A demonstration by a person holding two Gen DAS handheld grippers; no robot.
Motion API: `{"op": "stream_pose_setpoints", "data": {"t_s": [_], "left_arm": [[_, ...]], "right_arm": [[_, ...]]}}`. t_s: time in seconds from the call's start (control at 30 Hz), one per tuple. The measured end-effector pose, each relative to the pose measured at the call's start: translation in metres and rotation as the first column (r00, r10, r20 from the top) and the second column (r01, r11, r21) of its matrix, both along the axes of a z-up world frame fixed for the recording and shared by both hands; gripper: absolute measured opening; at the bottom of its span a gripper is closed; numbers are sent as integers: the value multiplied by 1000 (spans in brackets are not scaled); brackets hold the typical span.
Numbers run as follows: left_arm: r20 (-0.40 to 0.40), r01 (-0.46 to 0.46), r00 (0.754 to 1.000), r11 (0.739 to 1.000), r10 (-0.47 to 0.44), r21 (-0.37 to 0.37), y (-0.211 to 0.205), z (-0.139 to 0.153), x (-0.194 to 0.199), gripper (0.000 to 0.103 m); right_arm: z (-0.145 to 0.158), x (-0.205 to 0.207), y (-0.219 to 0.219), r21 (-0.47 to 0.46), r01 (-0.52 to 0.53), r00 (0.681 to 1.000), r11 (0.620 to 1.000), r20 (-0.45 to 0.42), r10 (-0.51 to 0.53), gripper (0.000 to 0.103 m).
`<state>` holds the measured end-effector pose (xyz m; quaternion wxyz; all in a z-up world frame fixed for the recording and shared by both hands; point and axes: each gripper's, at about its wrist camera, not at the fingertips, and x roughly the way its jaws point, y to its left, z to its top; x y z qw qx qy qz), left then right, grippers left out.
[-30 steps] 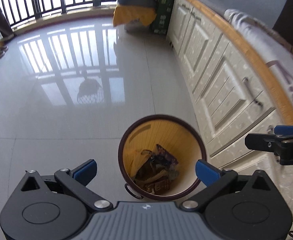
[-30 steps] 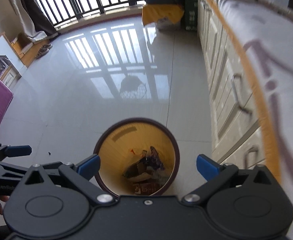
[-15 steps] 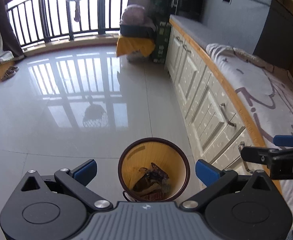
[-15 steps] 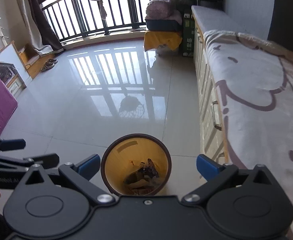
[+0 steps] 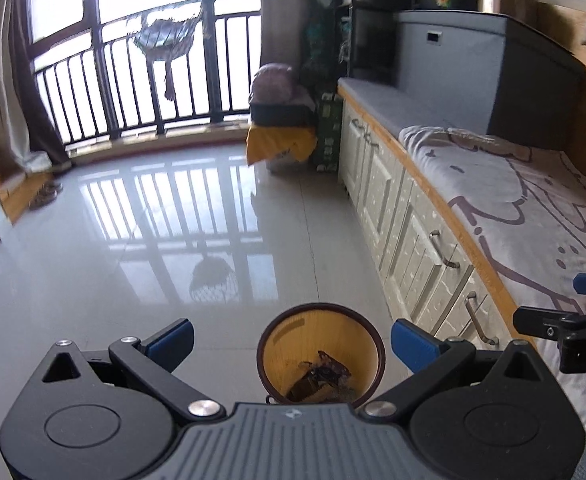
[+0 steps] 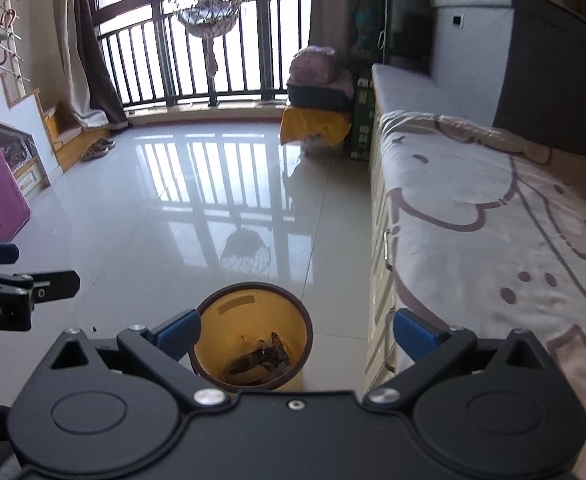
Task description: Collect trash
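With our left gripper (image 5: 291,340) and right gripper (image 6: 296,330) both spread and empty above the yellow wastebasket (image 5: 320,354) of wrappers (image 5: 321,376) beside the drawers (image 5: 425,256), we should scan the floor (image 6: 181,216) slowly.

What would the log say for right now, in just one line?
left gripper: open, holding nothing | right gripper: open, holding nothing | bin: on floor beside cabinets, trash inside
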<state>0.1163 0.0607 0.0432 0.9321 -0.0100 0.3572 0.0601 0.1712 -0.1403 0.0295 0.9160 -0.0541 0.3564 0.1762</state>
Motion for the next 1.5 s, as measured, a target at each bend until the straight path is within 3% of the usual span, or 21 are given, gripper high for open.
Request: {"op": "stream_pose_setpoints", "data": {"t_s": [0.37, 0.87, 1.5], "left_arm": [[18, 38, 999, 997, -40, 74, -17, -2, -19, 103], [5, 11, 1000, 1000, -11, -11, -2, -44, -32, 103], [-8, 2, 1000, 1000, -2, -14, 0, -60, -32, 103]], "right_arm": [[0, -29, -21, 31, 56, 997, 998, 52, -57, 103], [-20, -44, -16, -17, 69, 993, 997, 96, -67, 103], [-37, -52, -8, -59, 87, 991, 994, 108, -81, 103]]}}
